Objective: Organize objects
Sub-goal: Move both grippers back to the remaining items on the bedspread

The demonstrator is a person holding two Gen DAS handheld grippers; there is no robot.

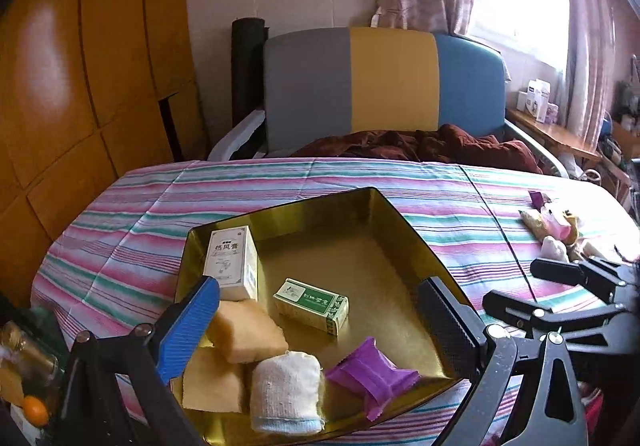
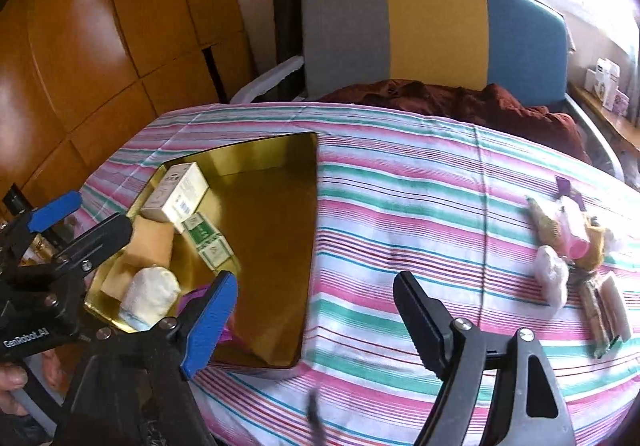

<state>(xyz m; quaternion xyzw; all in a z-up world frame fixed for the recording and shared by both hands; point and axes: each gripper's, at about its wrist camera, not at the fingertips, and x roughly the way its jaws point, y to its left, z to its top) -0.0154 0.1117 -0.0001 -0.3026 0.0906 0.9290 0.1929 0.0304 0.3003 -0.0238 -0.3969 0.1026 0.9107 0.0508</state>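
A gold tin tray [image 1: 360,246] sits on the striped tablecloth. It holds a white box [image 1: 230,262], a green box [image 1: 312,304], tan pads [image 1: 244,330], a white bandage roll [image 1: 286,386] and a purple packet [image 1: 370,376]. My left gripper [image 1: 320,310] hangs open over the tray's near end, with nothing pressed between its fingers. The right gripper [image 2: 316,322] stands open over the tray's [image 2: 272,226] right rim and the cloth, empty. In the right wrist view the left gripper [image 2: 78,224] shows at the far left. A pile of loose small items [image 2: 572,246] lies on the cloth to the right.
Behind the table stands a grey, yellow and blue chair [image 1: 384,78] with a brown cloth [image 1: 420,144] on its seat. Wooden panels [image 1: 80,66] run along the left. A shelf with boxes [image 1: 536,102] is at the right by the window. A bottle [image 1: 28,358] stands at the lower left.
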